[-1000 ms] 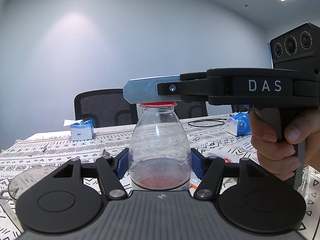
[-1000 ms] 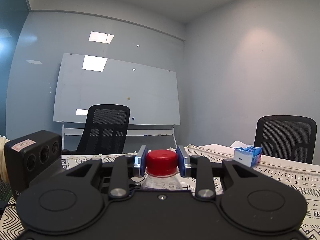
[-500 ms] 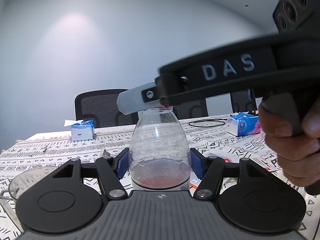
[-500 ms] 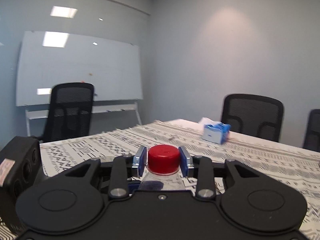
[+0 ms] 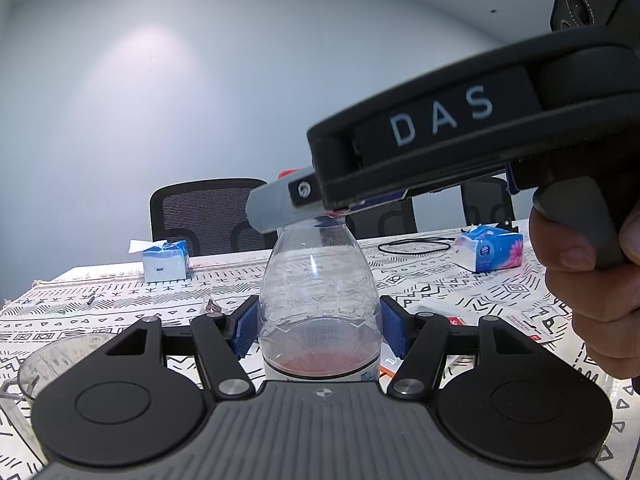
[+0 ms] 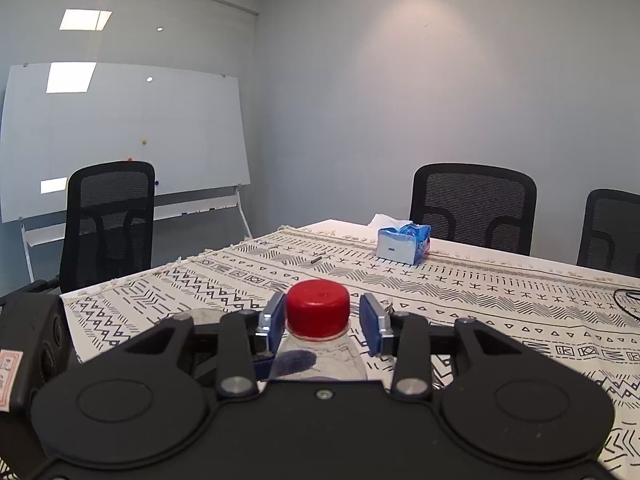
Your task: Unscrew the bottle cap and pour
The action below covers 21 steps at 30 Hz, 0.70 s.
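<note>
Left tongs (image 5: 318,330) clench the bottle (image 5: 319,300); right tongs (image 6: 323,322), just opening, flank its red cap (image 6: 317,305) released

Table (image 6: 500,292) covered by a white cloth (image 5: 120,296) with black geometric print. On the cloth: 1 clear bottle (image 5: 320,304), upright, a little reddish liquid at the bottom; 1 clear cup (image 5: 48,360) near the left edge of the left view; 2 tissue packs, one blue (image 6: 404,240) by the far edge, one blue-and-pink (image 5: 490,248) to the right; a black cable loop (image 5: 414,246) beside the latter; a red-and-white flat packet (image 5: 528,326) (print unreadable); 1 small dark stick-like item (image 6: 317,260), unidentified.
</note>
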Tool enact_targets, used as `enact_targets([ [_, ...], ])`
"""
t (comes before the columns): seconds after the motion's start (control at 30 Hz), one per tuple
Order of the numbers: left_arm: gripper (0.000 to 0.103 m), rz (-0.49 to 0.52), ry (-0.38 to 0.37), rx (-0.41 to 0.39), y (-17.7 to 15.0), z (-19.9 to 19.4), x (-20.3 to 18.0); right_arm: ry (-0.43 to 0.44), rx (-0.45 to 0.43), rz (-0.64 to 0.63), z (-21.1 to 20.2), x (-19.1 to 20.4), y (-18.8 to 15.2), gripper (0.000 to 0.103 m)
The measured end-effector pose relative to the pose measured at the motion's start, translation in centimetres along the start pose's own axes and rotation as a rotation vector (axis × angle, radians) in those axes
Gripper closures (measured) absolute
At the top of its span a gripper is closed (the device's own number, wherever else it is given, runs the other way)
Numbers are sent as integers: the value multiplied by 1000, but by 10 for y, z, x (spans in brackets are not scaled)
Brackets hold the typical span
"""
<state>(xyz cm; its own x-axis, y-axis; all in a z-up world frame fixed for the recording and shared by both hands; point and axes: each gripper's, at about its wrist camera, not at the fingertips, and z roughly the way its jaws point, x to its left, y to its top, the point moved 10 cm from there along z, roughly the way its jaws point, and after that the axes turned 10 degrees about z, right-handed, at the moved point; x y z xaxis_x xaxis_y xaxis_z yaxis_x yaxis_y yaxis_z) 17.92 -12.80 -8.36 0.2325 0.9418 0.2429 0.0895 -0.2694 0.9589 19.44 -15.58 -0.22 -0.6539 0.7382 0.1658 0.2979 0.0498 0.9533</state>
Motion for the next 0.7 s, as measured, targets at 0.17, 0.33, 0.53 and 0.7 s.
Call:
enact_targets([
  [0.17, 43, 0, 2, -1, 0, -3, -3, -4, -7, 6, 0, -1, 0, 57],
  [0.33, 43, 0, -1, -3, -1, -8, -2, -5, -15, 6, -1, 0, -1, 57],
  [0.53, 43, 1, -1, -3, -1, -8, -2, -3, -19, 8, -1, -1, -2, 56],
  [0.7, 43, 0, -2, -3, -1, -11, -3, 15, -20, 7, -1, 0, -4, 69],
])
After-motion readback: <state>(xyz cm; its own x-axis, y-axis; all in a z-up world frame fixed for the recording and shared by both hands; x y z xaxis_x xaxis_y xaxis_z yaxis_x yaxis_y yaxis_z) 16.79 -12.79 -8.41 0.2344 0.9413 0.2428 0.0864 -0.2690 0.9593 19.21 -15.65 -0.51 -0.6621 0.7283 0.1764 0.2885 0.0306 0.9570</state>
